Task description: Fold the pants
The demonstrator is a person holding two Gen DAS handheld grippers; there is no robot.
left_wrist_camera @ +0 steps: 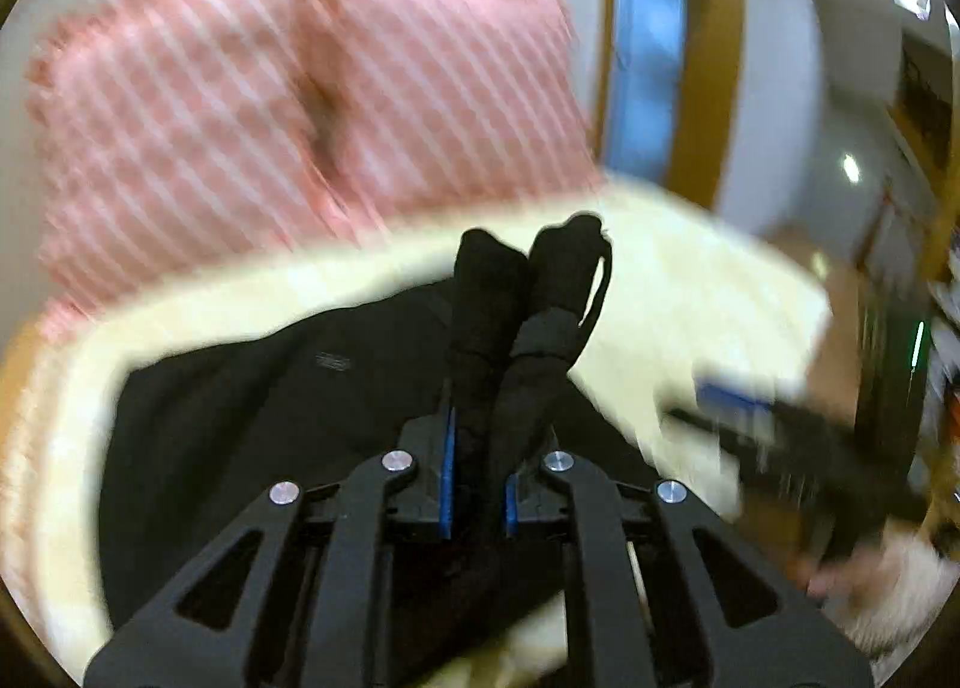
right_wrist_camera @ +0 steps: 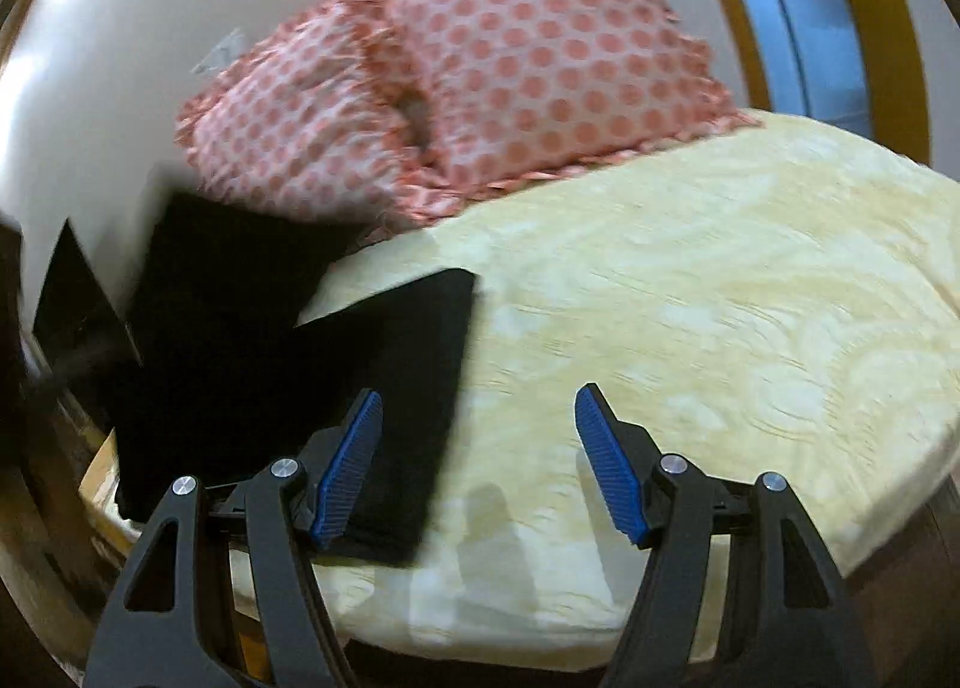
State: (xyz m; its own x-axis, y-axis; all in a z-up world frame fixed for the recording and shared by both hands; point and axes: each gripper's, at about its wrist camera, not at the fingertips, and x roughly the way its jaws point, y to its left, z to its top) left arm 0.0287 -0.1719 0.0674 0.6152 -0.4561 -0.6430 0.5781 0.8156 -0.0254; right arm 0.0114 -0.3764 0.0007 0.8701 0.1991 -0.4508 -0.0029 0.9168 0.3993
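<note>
Pants of black soft fabric point(left_wrist_camera: 240, 424) lie on the bed's pale yellow patterned cover point(right_wrist_camera: 690, 280), partly doubled over. The left hand-held gripper point(left_wrist_camera: 480, 499) pinches a bunched pair of ends, probably the leg cuffs, lifted off the bed; the right hand-held gripper point(right_wrist_camera: 474, 463) hovers with jaws spread, holding nothing. Folding looks midway, with further folds left. A small label on the cloth point(left_wrist_camera: 332, 361) is too blurred to read. Pink polka-dot pillows point(right_wrist_camera: 468, 69) sit behind.
</note>
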